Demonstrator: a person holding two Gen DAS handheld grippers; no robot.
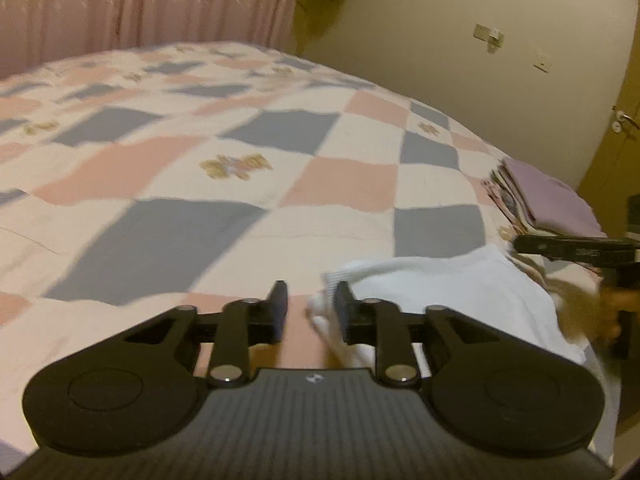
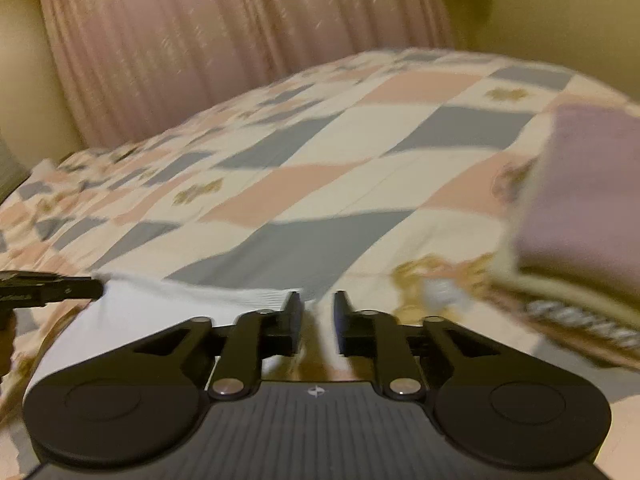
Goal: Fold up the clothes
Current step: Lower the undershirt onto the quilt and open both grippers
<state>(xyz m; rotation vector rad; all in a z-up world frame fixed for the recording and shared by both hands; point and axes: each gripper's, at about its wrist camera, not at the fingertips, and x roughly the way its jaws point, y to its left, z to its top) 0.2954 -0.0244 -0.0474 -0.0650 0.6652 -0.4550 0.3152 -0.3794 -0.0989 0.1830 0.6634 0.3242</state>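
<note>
the quilt point(image 1: 248, 148) on the bed is a patchwork of pink, grey-blue and cream squares, some with small gold-brown motifs. the garment point(image 1: 460, 288) is plain white. the folded pile point(image 2: 580, 200) is lilac on top. pink curtains point(image 2: 224, 40), beige wall point(image 1: 440, 20), black tongs point(image 1: 310, 312).

Both grippers matte black plastic. Left gripper point(image 1: 311, 308): two flat rectangular fingers point(image 1: 279, 304) on linkage arms w/ silver pivot screws, round discs each side, ribbed grey body w/ small white logo. Right gripper point(image 2: 317, 322): identical build, same screws, discs, logo.
</note>
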